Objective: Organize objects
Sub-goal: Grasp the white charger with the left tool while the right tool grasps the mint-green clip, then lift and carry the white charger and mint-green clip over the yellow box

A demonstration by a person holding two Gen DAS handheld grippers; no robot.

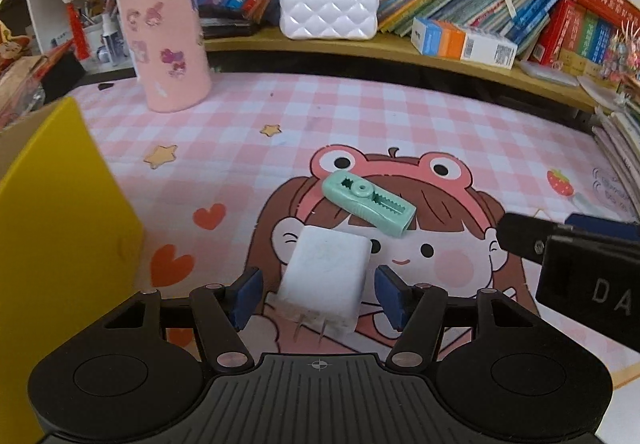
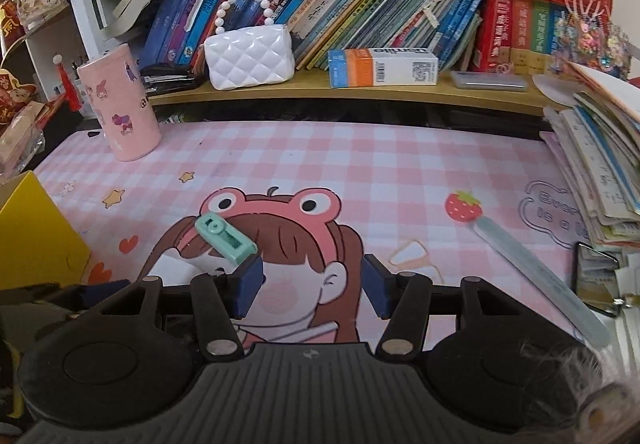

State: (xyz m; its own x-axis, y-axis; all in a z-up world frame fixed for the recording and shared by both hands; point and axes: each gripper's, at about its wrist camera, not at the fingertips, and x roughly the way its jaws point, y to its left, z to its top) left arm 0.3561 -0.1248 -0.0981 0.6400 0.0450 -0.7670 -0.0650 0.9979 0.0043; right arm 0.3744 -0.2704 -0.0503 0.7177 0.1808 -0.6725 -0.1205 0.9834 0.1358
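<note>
The left claw [image 1: 320, 294] stands part open with a white plug-in charger [image 1: 326, 280] lying between its blue pads [image 1: 249, 294]; a narrow gap shows on each side of the charger, so the pads do not press on it, and its two metal prongs point back toward the claw's body. Just ahead of the left claw, touching or nearly touching the charger's far edge, a mint-green toothed clip [image 1: 370, 208] lies slantwise on the pink checked mat [image 1: 360, 116] that covers the table, over the printed cartoon girl in a frog hat. To the left of this claw rises a yellow box [image 1: 56, 228], close beside it. Far ahead and to the left stands a pink sticker-covered cylinder [image 1: 168, 44]; straight ahead, on the wooden shelf [image 1: 360, 44] above the table, sits a white quilted purse [image 1: 328, 8] with a bead handle, and to its right a blue, orange and white carton [image 1: 464, 40] in front of leaning books. The right claw [image 2: 314, 286] appears at the right edge of the left view as a dark body. Its jaws are part open with nothing between them, only the mat showing in the gap. The green clip lies just ahead of its left pad [image 2: 248, 290], its near end about at the pad's tip. Ahead to this claw's right lies a pale blue flat strip [image 2: 536, 276], and beyond that a dark phone [image 2: 596, 276] beside a pile of booklets.
</note>
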